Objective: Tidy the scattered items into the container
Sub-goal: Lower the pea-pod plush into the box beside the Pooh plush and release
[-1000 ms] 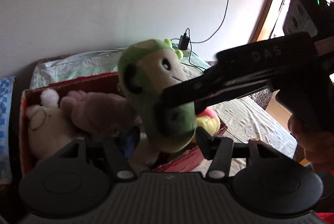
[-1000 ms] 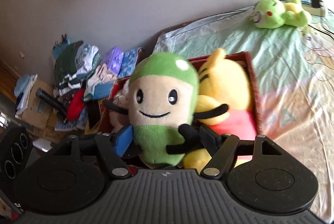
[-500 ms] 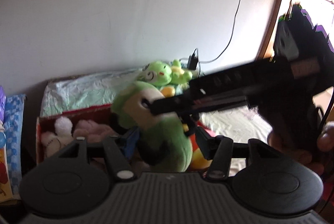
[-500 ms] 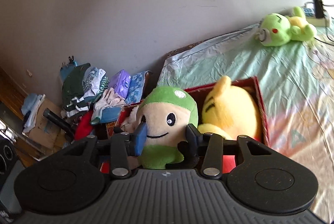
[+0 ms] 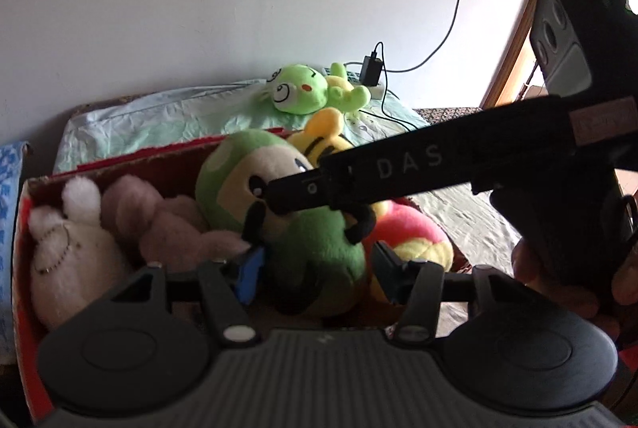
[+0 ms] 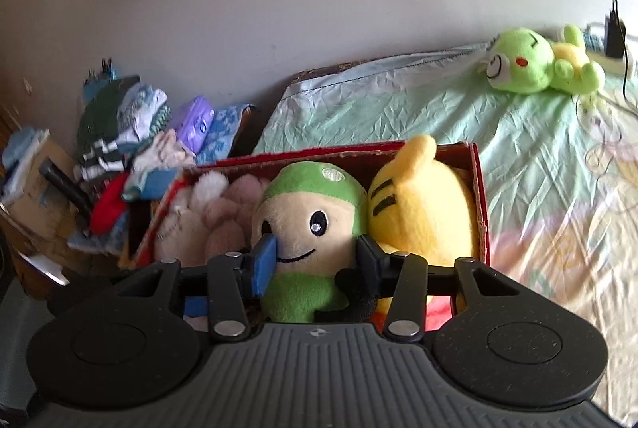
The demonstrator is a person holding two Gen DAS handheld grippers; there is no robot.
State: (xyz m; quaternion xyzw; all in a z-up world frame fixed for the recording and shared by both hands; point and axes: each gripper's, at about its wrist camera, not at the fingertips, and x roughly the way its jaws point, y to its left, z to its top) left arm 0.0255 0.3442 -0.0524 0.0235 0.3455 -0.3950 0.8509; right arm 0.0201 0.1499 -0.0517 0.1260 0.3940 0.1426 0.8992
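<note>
The red box [image 6: 480, 197] sits on a bed [image 6: 538, 165] against the wall, and everything here is placed by it. Inside the box, at its middle, stands the green-capped plush doll [image 6: 307, 216], upright, with its smiling face toward the right wrist camera. The right gripper [image 6: 315, 260] has its jaws closed on the doll's cheeks, the blue pad pressing one side and the black pad the other; those jaws have just been moving, with the doll between them throughout. The left gripper [image 5: 315, 264] clamps the doll's green body low down, its jaws pressed into the plush. In the box's left part lie a white bunny plush [image 5: 71, 248] and a pink plush [image 5: 159, 216], touching each other. In the box's right end a yellow striped plush [image 6: 422, 205] leans against the doll. Beyond the box, further up the bed and near the wall, a light green frog plush [image 6: 534, 63] lies on its side beside a charger [image 5: 371, 63]. Left of the box, off the bed, is a heap of folded clothes [image 6: 131, 133].
</note>
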